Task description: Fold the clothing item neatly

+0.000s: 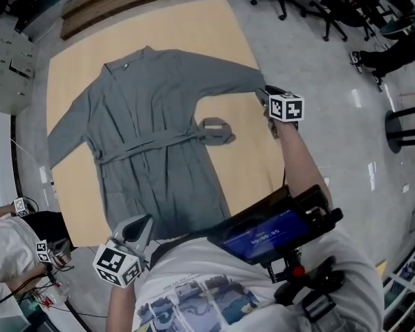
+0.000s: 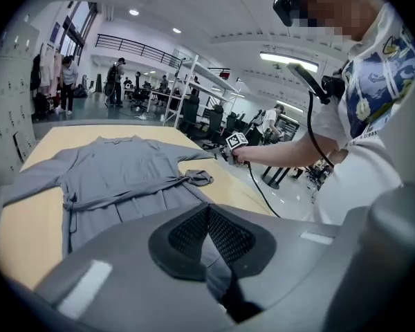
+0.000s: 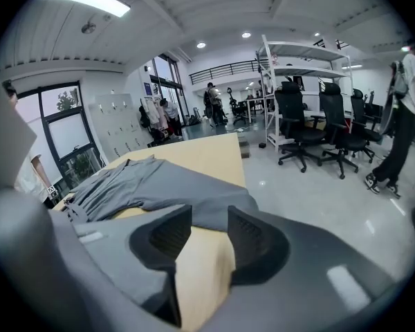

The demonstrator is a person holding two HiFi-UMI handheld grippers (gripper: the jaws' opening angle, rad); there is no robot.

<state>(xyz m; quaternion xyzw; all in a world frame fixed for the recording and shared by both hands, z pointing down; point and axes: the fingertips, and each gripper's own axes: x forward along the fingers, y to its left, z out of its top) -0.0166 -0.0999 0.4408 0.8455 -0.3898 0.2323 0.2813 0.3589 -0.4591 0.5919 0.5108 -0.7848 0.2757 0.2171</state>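
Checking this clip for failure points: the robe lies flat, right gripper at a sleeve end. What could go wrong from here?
The right gripper stands open just short of the sleeve cuff, which lies at the table edge; a push could slide it off. The belt end lies bunched beside the robe and could fold in as a lump. The left gripper is shut at the hem; a pull might skew the robe.

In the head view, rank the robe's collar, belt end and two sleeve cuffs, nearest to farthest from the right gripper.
1. Cuff at the table's right edge, beside the right gripper.
2. Belt end, mid-table, right.
3. Collar, at the robe's top.
4. Other cuff, far left.
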